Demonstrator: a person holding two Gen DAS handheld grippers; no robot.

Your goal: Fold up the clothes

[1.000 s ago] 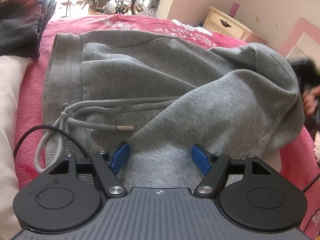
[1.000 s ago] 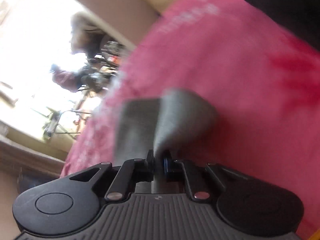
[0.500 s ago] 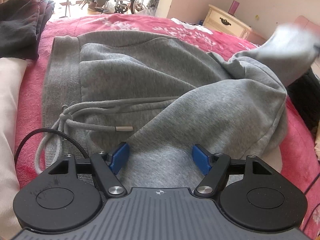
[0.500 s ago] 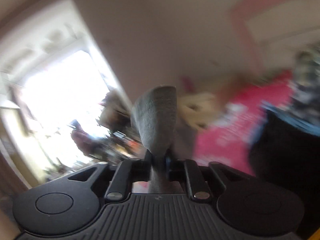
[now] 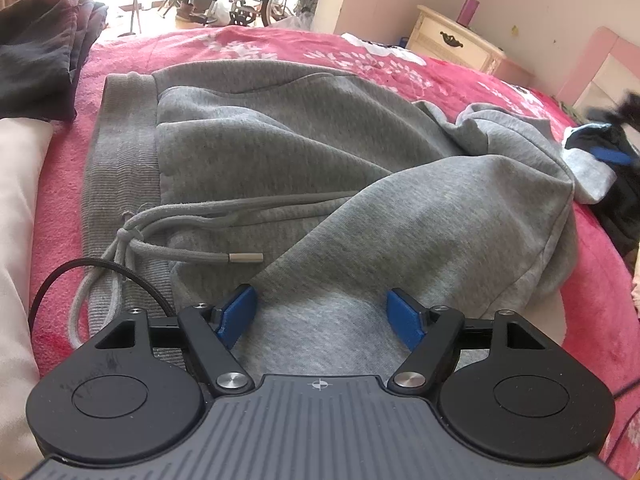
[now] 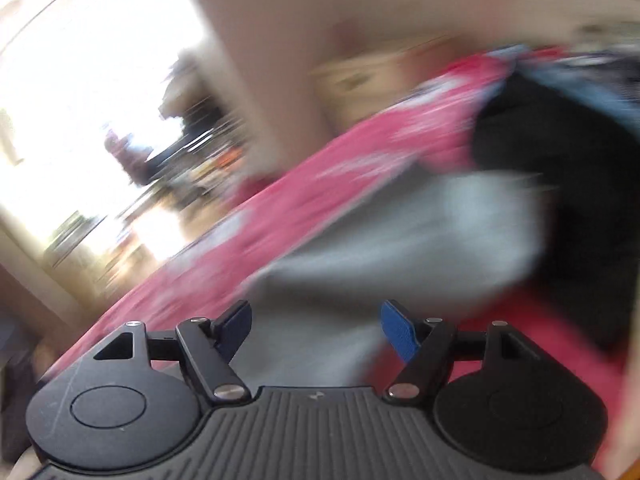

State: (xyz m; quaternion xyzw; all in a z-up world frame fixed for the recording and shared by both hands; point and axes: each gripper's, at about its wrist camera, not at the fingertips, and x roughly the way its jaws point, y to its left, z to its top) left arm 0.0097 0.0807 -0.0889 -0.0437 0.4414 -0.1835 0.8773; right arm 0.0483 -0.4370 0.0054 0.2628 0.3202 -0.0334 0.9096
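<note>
A bedroom: a pink floral bedspread point(image 5: 248, 46) covers the bed, with a cream nightstand point(image 5: 460, 38) by the far wall and a wheelchair in the bright doorway beyond. The grey hoodie point(image 5: 304, 152) lies in the middle of the bedspread, and everything else is placed from it.

What has changed: 1 second ago the right gripper point(image 6: 316, 326) was clamped on a grey sleeve end and carrying it up; now its jaws are opening, with blurred grey cloth in front of them but nothing visibly pinched. The sleeve point(image 5: 588, 176) has landed at the hoodie's right edge, beside a dark garment point(image 5: 616, 208) there. I judge that this sleeve fold is being let go, so the right hand is free for the next grab.

The left gripper point(image 5: 322, 314) hovers at the hoodie's near edge, jaws spread wide with cloth under them but not squeezed; it has not moved.

The hoodie is thick fleece, ribbed hem to the left, hood bunched on the right, drawcord point(image 5: 172, 236) knotted loosely across the front with 1 metal tip showing. A dark folded pile point(image 5: 36, 64) sits off its far left corner.
</note>
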